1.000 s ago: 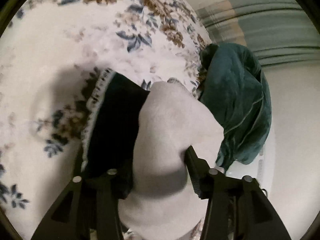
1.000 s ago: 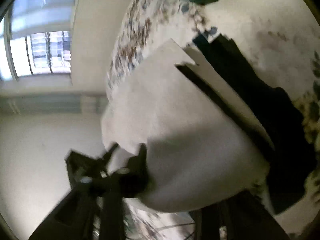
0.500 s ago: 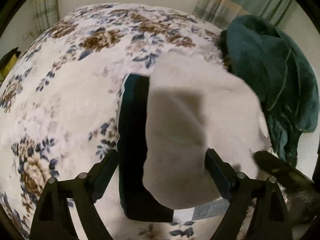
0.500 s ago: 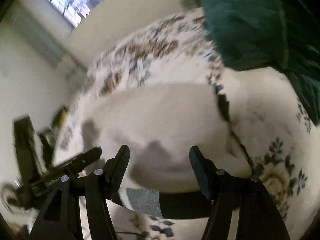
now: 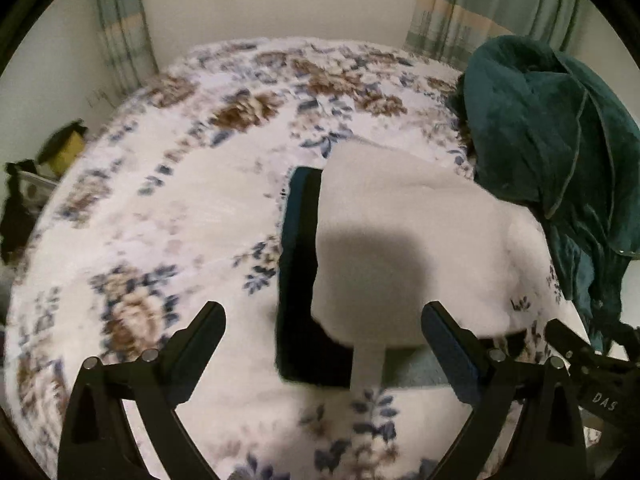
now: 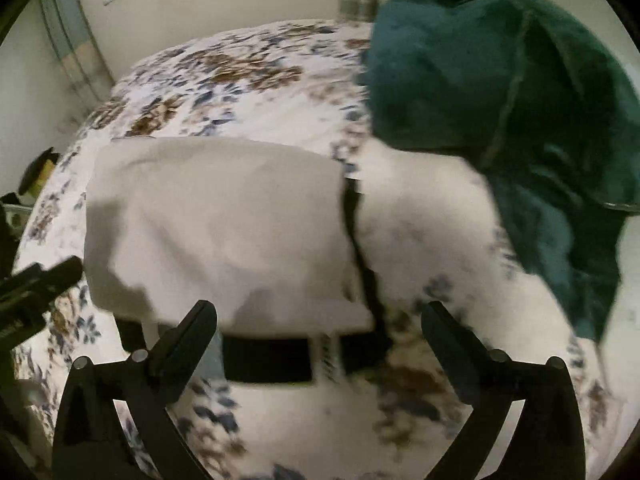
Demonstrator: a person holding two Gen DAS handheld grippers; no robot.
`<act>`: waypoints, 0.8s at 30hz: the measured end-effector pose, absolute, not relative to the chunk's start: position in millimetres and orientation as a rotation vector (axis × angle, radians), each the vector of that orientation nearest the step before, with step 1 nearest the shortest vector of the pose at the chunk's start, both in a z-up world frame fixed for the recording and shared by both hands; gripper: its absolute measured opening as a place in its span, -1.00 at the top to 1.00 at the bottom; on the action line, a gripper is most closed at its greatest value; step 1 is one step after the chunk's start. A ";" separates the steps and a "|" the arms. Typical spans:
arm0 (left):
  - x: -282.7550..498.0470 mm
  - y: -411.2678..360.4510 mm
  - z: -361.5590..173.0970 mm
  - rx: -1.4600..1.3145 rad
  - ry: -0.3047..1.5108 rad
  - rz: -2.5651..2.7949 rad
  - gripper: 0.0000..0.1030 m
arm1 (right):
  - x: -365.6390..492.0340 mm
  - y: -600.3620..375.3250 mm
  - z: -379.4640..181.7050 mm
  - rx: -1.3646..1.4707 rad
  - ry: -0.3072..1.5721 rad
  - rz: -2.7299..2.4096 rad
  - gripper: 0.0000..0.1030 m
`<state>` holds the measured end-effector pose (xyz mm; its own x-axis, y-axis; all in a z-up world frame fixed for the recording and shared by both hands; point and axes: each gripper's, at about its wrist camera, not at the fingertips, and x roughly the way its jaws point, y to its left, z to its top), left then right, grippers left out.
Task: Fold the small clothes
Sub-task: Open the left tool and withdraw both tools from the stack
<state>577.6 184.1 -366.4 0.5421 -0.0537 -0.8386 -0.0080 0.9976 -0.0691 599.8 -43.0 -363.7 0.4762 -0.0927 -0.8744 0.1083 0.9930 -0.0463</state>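
Note:
A small garment lies folded on the flowered bed cover (image 5: pixel 168 216). Its cream top layer (image 5: pixel 408 240) lies over a dark part (image 5: pixel 298 264) that sticks out at the left and near edges. In the right wrist view the cream layer (image 6: pixel 216 224) covers the dark part (image 6: pixel 268 356), which shows along the near and right edges. My left gripper (image 5: pixel 322 344) is open and empty, just short of the garment's near edge. My right gripper (image 6: pixel 320 340) is open and empty, at the garment's near edge.
A crumpled dark green garment (image 5: pixel 560 152) lies on the right side of the bed, also large in the right wrist view (image 6: pixel 508 104). Curtains (image 5: pixel 496 4) and a wall stand behind the bed. A yellow and black object (image 5: pixel 64 148) sits off the bed's left edge.
Both grippers held the cream cloth a second ago. They let go, opened wide and pulled back toward the near side. The cream layer now lies flat over the dark part.

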 end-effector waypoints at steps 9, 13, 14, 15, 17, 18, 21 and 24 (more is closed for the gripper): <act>472.3 168.2 -249.0 -0.100 0.941 0.024 -0.94 | 492.8 -57.9 -229.1 -0.031 0.958 -0.162 -1.00; 429.4 155.9 -196.5 -0.087 0.901 0.009 -0.94 | 434.0 -59.6 -161.5 -0.037 0.894 -0.158 -1.00; 416.9 152.7 -184.0 -0.084 0.892 0.007 -0.94 | 417.3 -60.6 -143.9 -0.038 0.877 -0.154 -1.00; 401.1 149.4 -168.2 -0.077 0.878 0.005 -0.94 | 402.1 -60.5 -128.7 -0.038 0.866 -0.148 -1.00; 378.1 145.4 -145.8 -0.064 0.858 0.006 -0.94 | 372.7 -60.9 -100.8 -0.033 0.843 -0.136 -1.00; 367.4 144.1 -135.4 -0.066 0.852 0.004 -0.94 | 356.6 -61.3 -85.3 -0.029 0.829 -0.130 -1.00; 340.6 141.5 -112.1 -0.077 0.839 0.005 -0.94 | 312.3 -62.0 -43.5 -0.027 0.788 -0.113 -1.00; 315.0 137.3 -90.4 -0.068 0.811 0.015 -0.94 | 273.1 -64.4 -8.5 -0.035 0.741 -0.104 -1.00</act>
<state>315.0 137.3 -90.4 0.6887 -0.0128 -0.7249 -0.0392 0.9977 -0.0548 273.1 -64.4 -8.5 0.7330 -0.1068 -0.6718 0.0819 0.9943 -0.0687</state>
